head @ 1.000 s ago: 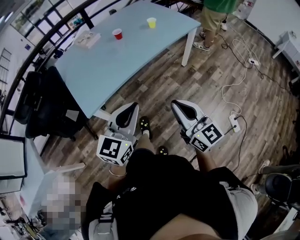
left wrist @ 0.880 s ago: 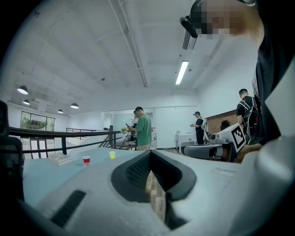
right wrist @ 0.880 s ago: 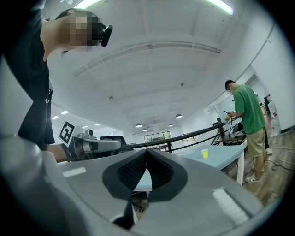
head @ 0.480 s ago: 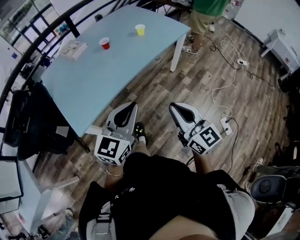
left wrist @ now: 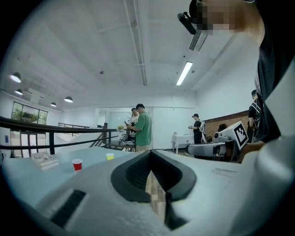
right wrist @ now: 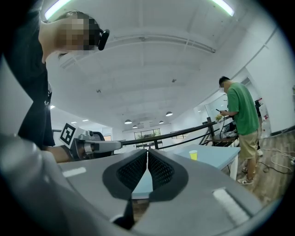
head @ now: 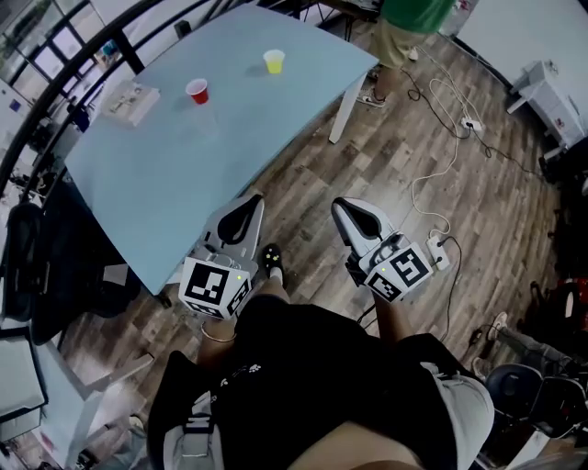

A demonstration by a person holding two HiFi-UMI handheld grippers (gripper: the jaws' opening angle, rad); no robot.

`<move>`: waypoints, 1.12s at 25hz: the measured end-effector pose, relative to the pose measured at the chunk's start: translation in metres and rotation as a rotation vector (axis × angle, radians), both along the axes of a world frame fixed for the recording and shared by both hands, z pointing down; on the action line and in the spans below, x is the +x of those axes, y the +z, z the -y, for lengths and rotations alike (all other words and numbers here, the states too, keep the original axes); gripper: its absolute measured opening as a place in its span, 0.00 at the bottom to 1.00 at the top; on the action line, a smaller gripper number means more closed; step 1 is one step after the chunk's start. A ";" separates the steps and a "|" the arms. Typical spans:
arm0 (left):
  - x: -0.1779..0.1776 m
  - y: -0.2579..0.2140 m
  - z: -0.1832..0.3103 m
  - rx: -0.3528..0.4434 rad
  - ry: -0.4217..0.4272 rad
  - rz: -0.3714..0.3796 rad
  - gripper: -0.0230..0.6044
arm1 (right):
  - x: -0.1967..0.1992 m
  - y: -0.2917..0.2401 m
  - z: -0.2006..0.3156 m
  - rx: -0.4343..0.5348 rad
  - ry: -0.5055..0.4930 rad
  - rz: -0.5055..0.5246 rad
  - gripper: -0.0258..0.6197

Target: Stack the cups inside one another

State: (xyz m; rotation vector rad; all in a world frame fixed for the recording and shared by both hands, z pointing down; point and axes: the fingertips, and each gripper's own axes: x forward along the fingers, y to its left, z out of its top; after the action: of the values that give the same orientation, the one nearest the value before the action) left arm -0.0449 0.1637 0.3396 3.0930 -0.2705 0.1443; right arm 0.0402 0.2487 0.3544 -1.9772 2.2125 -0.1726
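A red cup (head: 197, 90) and a yellow cup (head: 274, 61) stand upright and apart at the far end of the light blue table (head: 175, 174). Both grippers are held level over the wood floor, short of the table's near corner. My left gripper (head: 248, 204) is shut and empty, and so is my right gripper (head: 344, 208). The left gripper view looks past the left gripper (left wrist: 150, 154) to the red cup (left wrist: 77, 164) and the yellow cup (left wrist: 109, 156). In the right gripper view the right gripper (right wrist: 147, 152) is shut, with the yellow cup (right wrist: 193, 155) beyond it.
A flat box (head: 131, 101) lies on the table left of the red cup. A person in a green shirt (head: 413, 18) stands beyond the table's far corner. Cables and a power strip (head: 439, 250) lie on the floor at right. A black chair (head: 55, 248) stands left.
Both grippers have moved forward toward the table, which now looks nearer. Their jaws stay shut. The cups have not moved on the table.
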 end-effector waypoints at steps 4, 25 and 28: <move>0.019 -0.008 0.035 -0.001 0.034 -0.015 0.01 | 0.015 -0.011 0.032 -0.002 0.036 -0.009 0.05; 0.008 -0.003 0.217 -0.020 -0.056 -0.054 0.01 | 0.034 -0.018 0.232 -0.030 0.002 -0.074 0.09; 0.005 0.000 0.232 -0.022 -0.085 -0.053 0.01 | 0.033 -0.015 0.254 -0.033 -0.018 -0.075 0.11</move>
State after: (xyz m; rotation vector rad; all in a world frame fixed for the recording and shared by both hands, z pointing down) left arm -0.0396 -0.0685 0.3399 3.0519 -0.3948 0.0619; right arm 0.0728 -0.0051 0.3399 -2.0132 2.2888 -0.1406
